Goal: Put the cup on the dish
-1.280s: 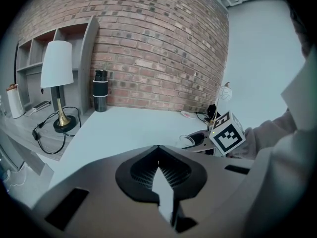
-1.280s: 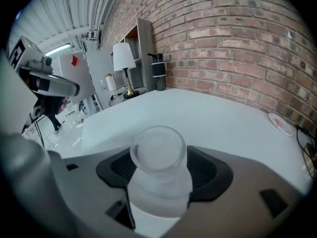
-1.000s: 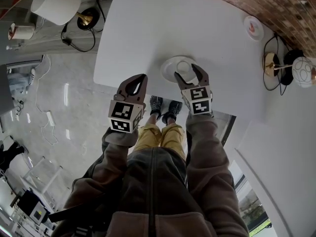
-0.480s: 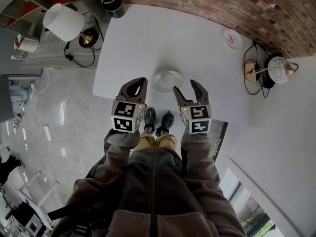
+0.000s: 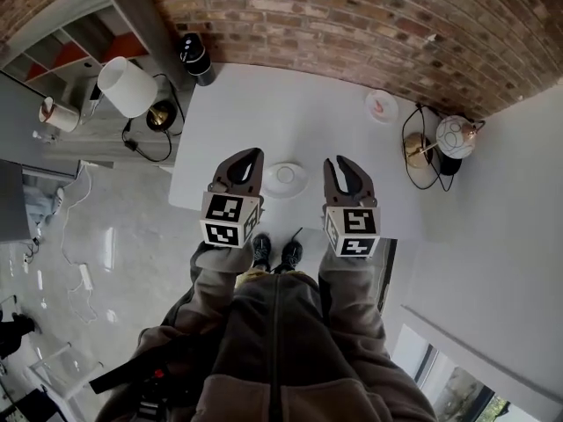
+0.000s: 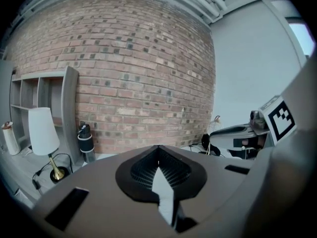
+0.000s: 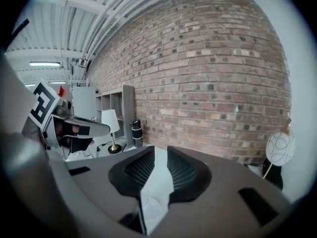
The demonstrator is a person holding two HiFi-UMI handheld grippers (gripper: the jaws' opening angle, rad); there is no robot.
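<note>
A small white cup (image 5: 285,175) stands on a white dish (image 5: 297,187) near the front edge of the white table (image 5: 264,104). Both grippers hover short of the dish, level with the table's front edge. My left gripper (image 5: 249,156) is to the dish's left with its jaws shut and empty; in the left gripper view (image 6: 158,148) the tips meet. To the right of the dish, my right gripper (image 5: 339,162) touches nothing. Its jaws are closing, and the right gripper view (image 7: 161,155) shows a narrow gap with nothing in it.
A small plate with something red (image 5: 380,105) lies at the table's far right. A black bottle (image 5: 195,58) stands at the far left corner. A white-shaded lamp (image 5: 126,86) is left of the table, a globe lamp (image 5: 457,136) right. A brick wall (image 5: 352,25) runs behind.
The right gripper let go of the cup on the dish, drew back towards the person and narrowed its jaws. The left gripper drew back too. The head view pulled away from the table.
</note>
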